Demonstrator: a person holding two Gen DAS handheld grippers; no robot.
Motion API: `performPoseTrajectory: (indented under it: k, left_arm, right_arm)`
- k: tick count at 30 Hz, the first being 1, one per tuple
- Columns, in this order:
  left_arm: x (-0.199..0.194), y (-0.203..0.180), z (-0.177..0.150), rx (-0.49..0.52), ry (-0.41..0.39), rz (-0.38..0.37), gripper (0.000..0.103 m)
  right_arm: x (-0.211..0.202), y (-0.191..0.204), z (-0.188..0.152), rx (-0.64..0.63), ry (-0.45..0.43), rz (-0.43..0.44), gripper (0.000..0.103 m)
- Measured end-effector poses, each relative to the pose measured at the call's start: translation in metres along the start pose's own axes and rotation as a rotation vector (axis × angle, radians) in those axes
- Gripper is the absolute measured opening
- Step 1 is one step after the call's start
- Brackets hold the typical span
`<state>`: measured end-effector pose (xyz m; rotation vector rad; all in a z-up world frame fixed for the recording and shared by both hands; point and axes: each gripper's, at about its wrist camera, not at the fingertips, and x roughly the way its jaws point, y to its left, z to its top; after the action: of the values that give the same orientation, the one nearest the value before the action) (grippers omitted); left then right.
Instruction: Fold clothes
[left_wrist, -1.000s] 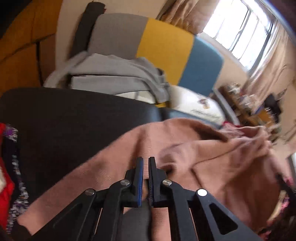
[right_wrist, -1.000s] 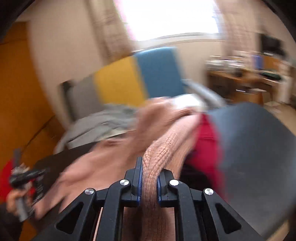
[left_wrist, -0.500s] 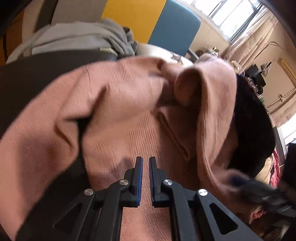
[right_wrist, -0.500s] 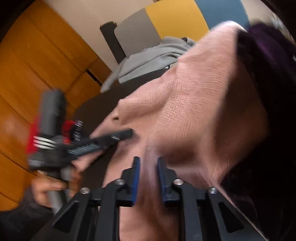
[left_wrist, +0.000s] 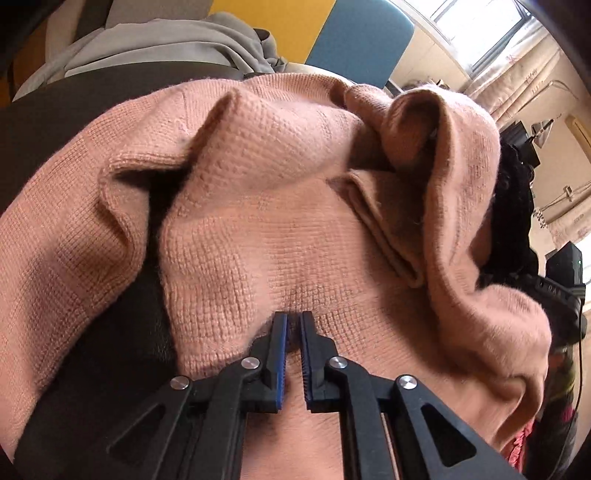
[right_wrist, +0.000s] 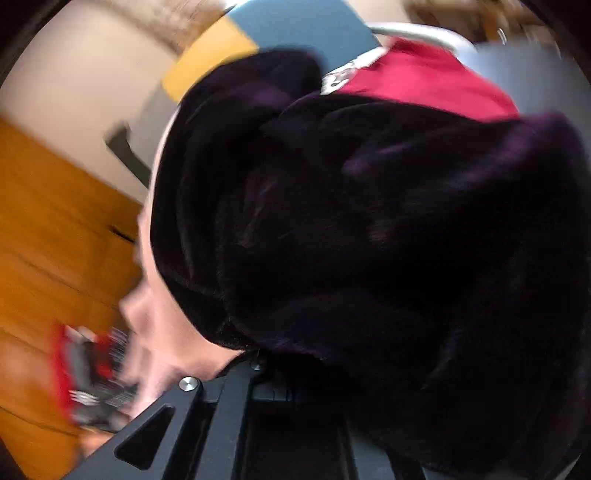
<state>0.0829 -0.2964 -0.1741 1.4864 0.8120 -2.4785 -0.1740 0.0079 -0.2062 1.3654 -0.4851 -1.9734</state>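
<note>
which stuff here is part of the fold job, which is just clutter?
In play:
- pink knit sweater, bunched on the dark surface
- left claw, tips nearly shut on a pinch of the knit

Lying about:
- grey garment behind
- dark purple plush garment, covering the right claw's tips
- red garment
- colour-block chair

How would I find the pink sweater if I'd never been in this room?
Look for the dark table in front of the yellow-and-blue chair. Crumpled across it lies the pink sweater, right at the left gripper. It's knitted and salmon pink, unlike the grey clothes behind and the dark purple garment beside it.
</note>
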Motion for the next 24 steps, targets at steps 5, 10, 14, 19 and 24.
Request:
performPoseTrajectory:
  k: [5, 10, 14, 19, 24]
  left_arm:
    - [0.0, -0.01, -0.002, 0.053, -0.006, 0.055, 0.008]
    - [0.0, -0.003, 0.001, 0.028, 0.008, 0.035, 0.004]
    - [-0.001, -0.009, 0.0, 0.075, 0.012, 0.058, 0.003]
    - [-0.004, -0.016, -0.003, 0.116, 0.022, 0.087, 0.002]
    - [-0.024, 0.0, -0.017, 0.018, -0.017, -0.024, 0.003]
  right_arm:
    - [-0.031, -0.034, 0.023, -0.055, -0.043, -0.172, 0.0]
    - [-0.082, -0.096, 0.034, 0.021, -0.101, -0.439, 0.0]
    - [-0.133, -0.165, 0.024, 0.149, -0.135, -0.567, 0.0]
    - [-0.169, -0.186, 0.011, 0.193, -0.161, -0.567, 0.0]
    - [-0.187, -0.118, -0.009, -0.02, -0.27, -0.699, 0.06]
